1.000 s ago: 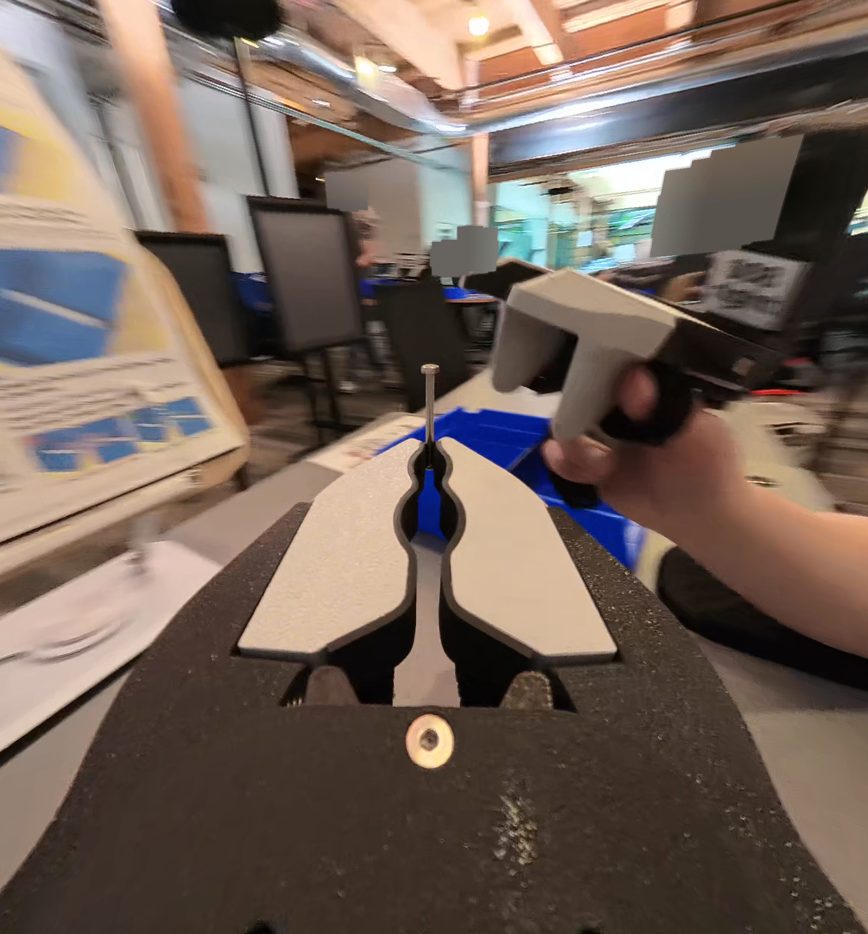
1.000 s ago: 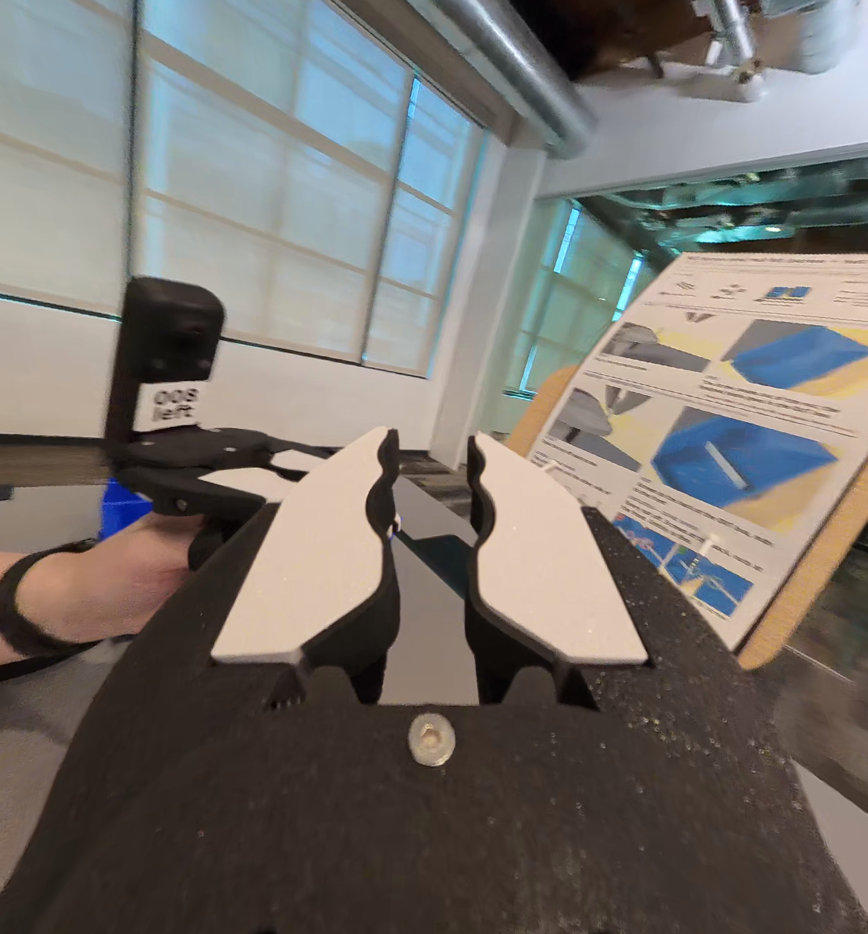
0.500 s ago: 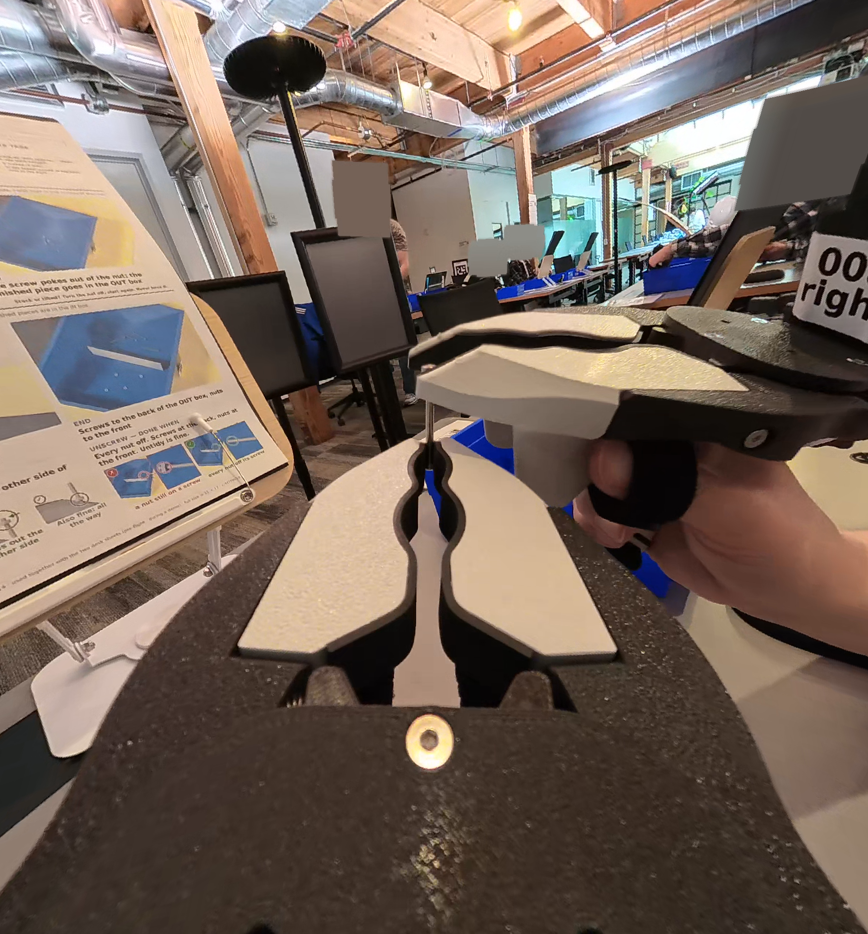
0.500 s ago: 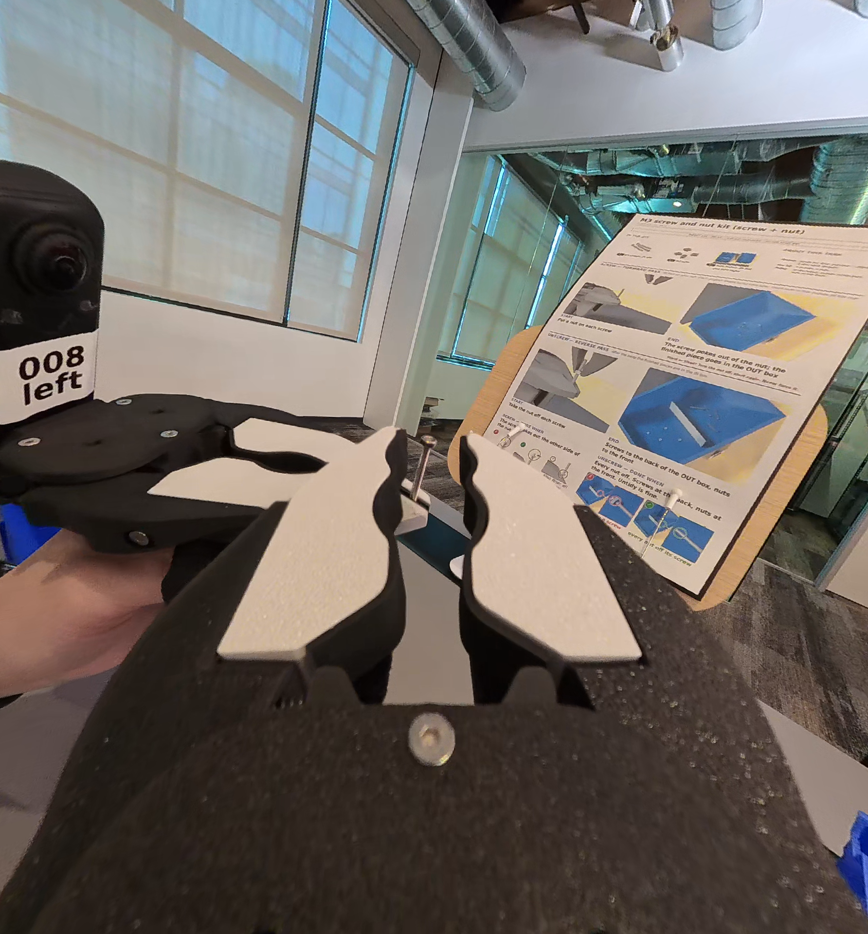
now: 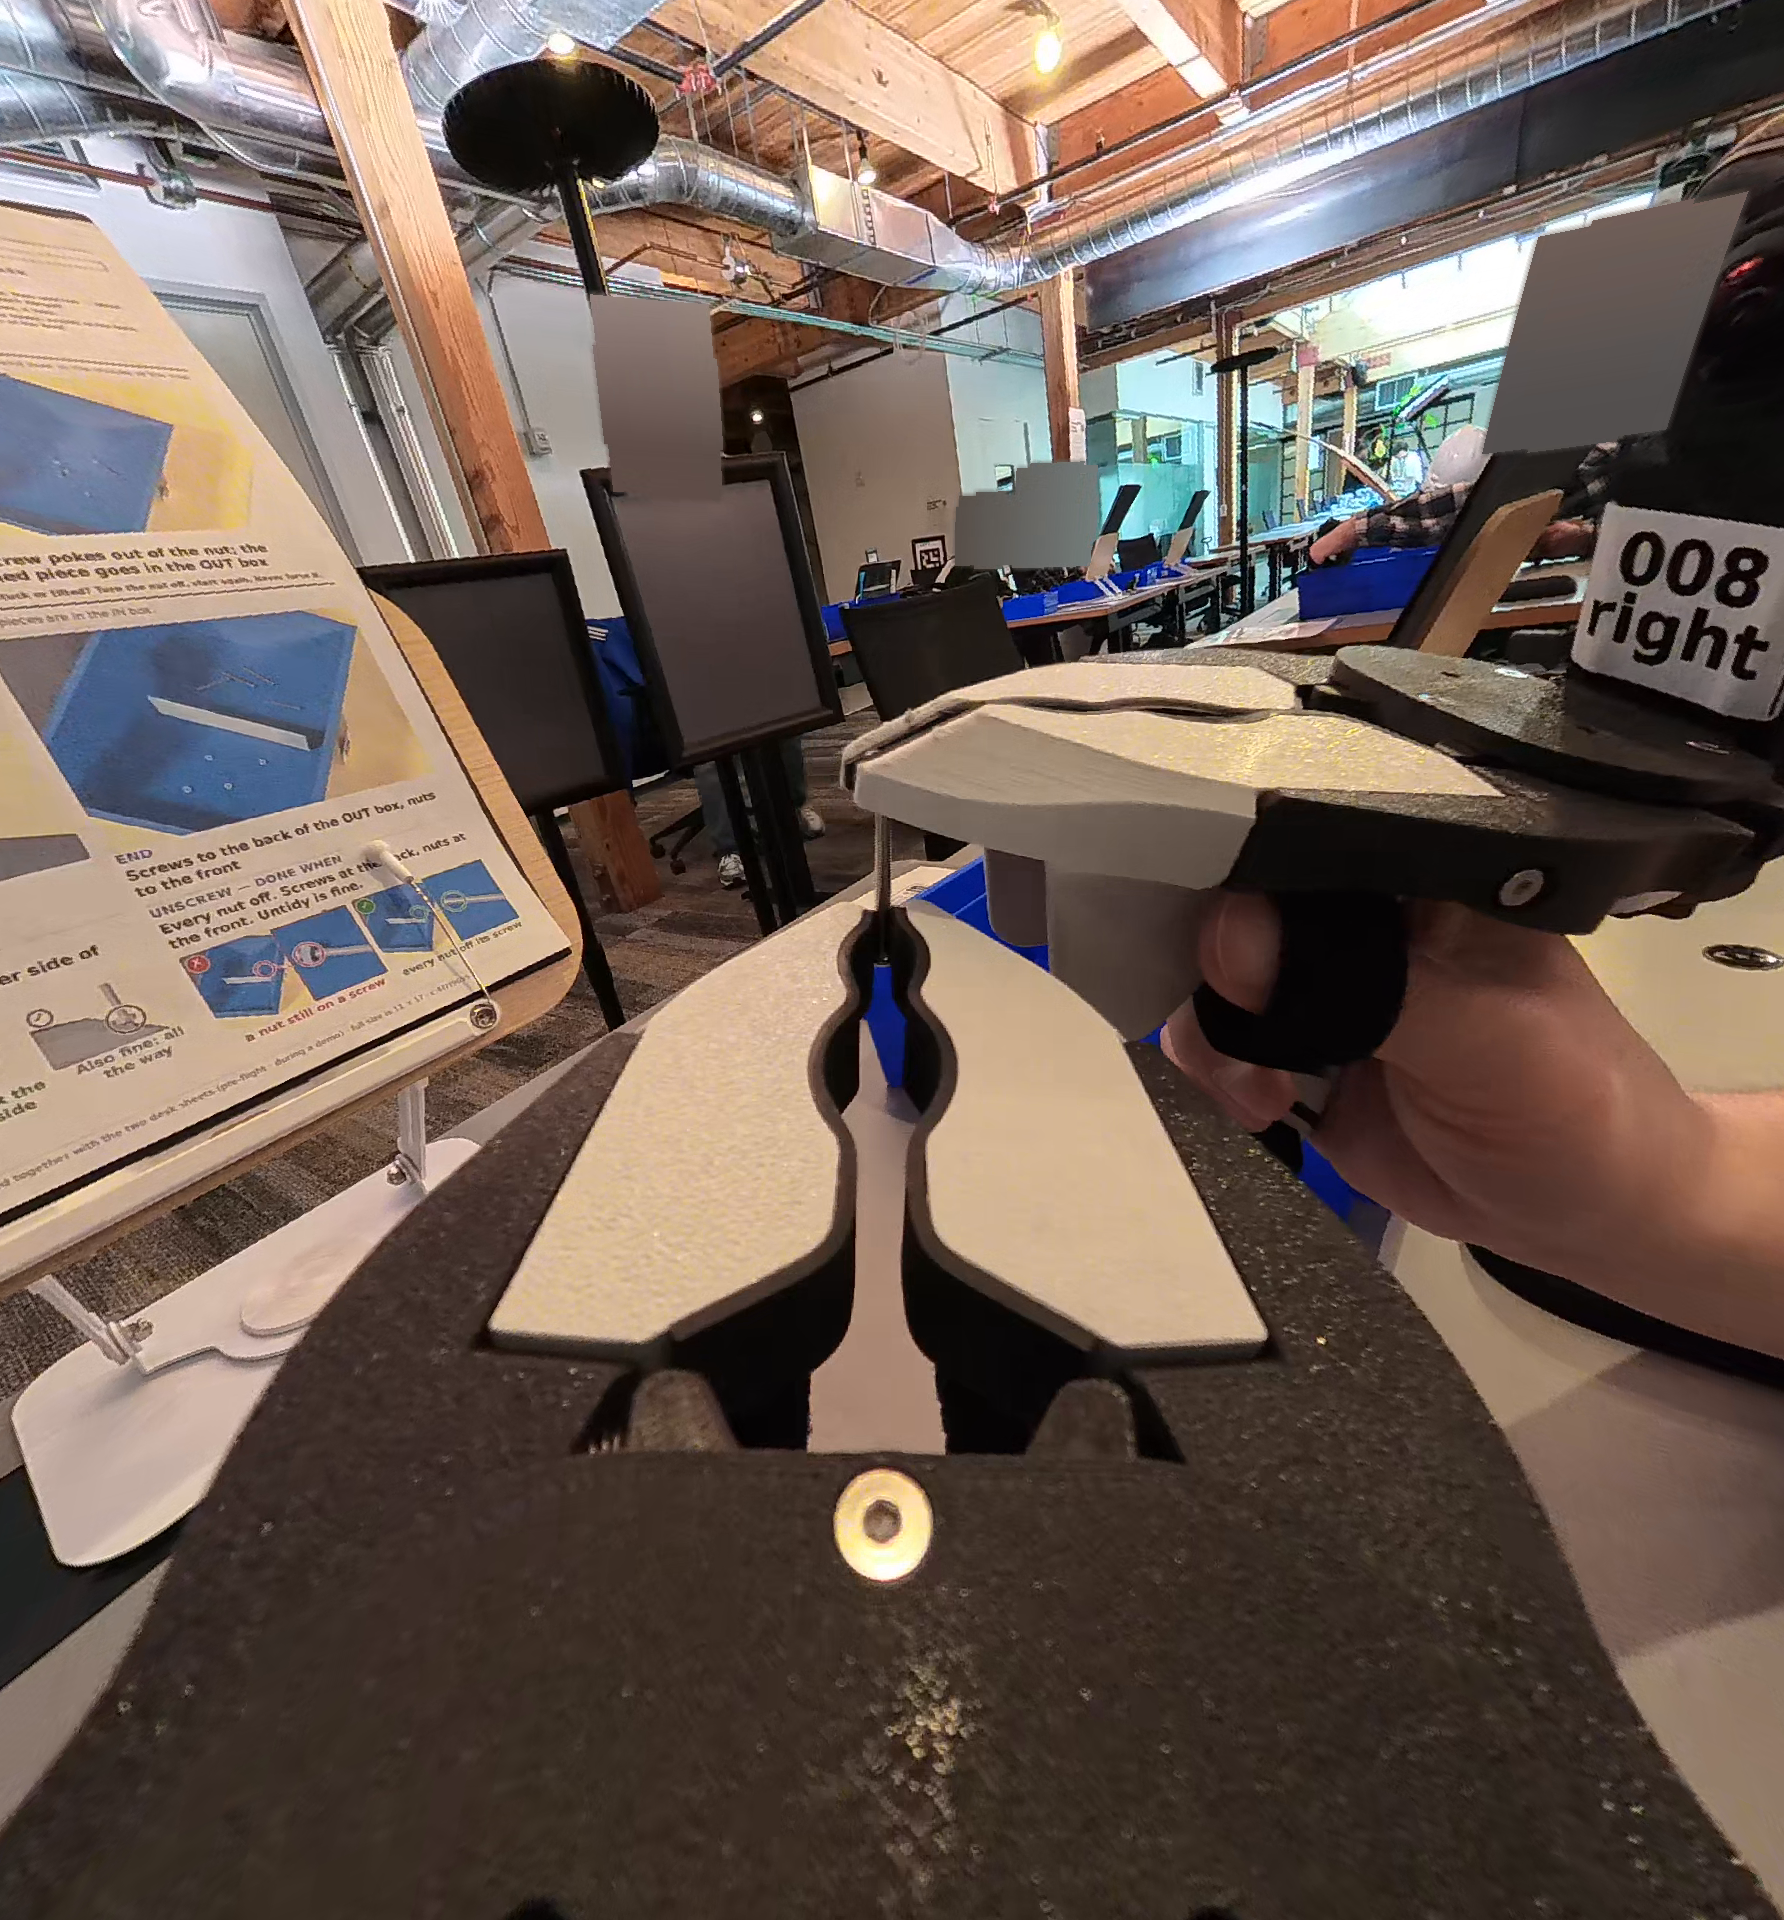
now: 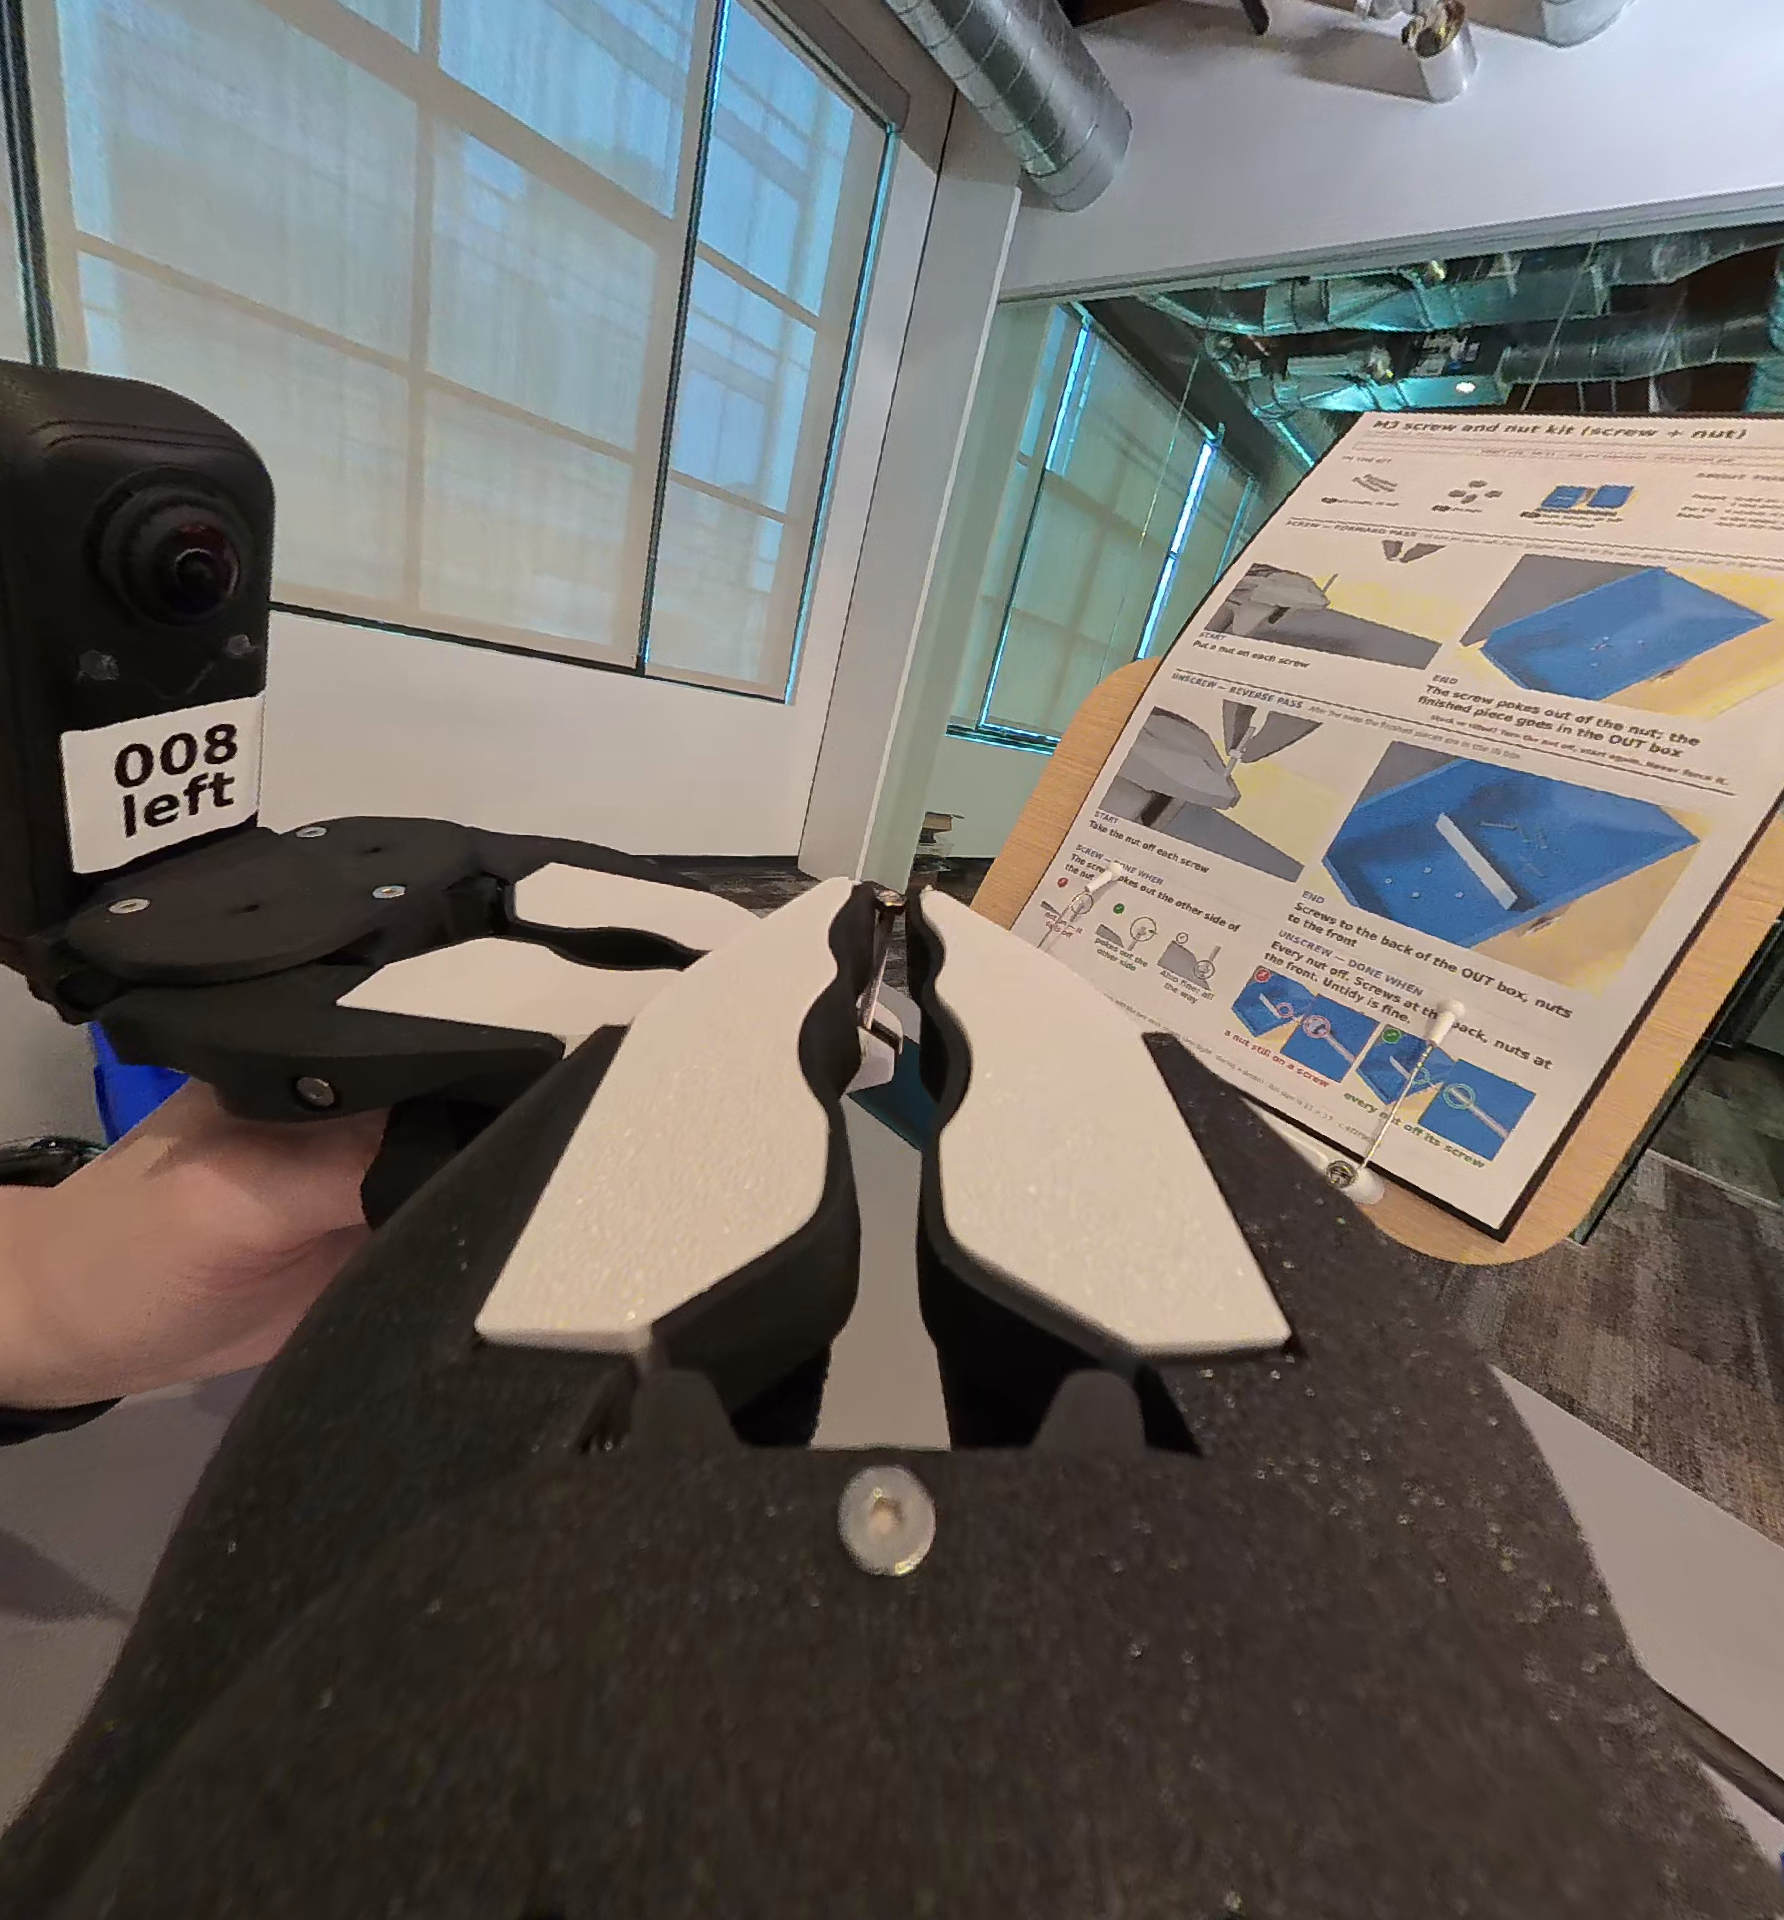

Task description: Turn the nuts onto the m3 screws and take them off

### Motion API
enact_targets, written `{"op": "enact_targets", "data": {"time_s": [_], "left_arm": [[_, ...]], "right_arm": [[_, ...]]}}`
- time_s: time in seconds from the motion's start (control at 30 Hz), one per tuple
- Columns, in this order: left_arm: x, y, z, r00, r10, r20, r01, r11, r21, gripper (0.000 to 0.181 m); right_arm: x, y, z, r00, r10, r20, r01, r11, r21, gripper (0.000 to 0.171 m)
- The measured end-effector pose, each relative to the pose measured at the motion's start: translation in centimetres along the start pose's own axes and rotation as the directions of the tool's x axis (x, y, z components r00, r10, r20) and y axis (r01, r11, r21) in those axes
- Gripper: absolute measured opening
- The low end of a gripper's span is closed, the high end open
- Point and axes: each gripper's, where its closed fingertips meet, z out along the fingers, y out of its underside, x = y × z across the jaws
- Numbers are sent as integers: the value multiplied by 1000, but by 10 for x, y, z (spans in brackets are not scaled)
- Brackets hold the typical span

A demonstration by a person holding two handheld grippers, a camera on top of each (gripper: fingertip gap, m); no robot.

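Note:
My left gripper [image 5: 883, 923] is shut on the lower end of a thin M3 screw [image 5: 883, 868] and holds it upright above the table. My right gripper [image 6: 891, 906] comes in from the right, level, and its tips are closed on the screw's top end [image 6: 889, 902]. I cannot tell whether that end is a head or a nut. In the left wrist view the right gripper's fingers [image 5: 1054, 774] cover the screw's top. In the right wrist view the left gripper's fingers [image 6: 597, 914] reach in from the left, under mine.
An instruction board on a wooden stand [image 5: 192, 727] is left of the grippers, and it shows at the right in the right wrist view [image 6: 1439, 831]. A blue bin [image 5: 955, 899] sits on the grey table [image 5: 1698, 1558] behind the screw. Black easels [image 5: 711, 613] stand farther back.
My right gripper swung in from the right, went over the top of the screw and narrowed its jaws around that end. My left gripper kept hold of the screw.

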Motion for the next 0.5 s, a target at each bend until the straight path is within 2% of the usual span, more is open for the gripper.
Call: {"op": "enact_targets", "data": {"time_s": [0.13,0.27,0.4,0.5], "left_arm": [[2,-2,0,999,-15,-39,15,1000,-2,2],[11,-10,-3,976,-96,-195,98,995,-1,2],[30,-19,-9,910,-156,-385,160,987,-22,2],[48,-21,-15,828,-203,-523,193,978,-73,2]], "right_arm": [[-1,-2,0,999,-19,29,19,1000,-3,5],[-10,-11,-3,979,-3,203,-1,1000,19,5],[-20,-20,-15,896,53,440,-75,997,33,5],[-29,-25,-30,784,89,614,-131,991,24,5]]}}
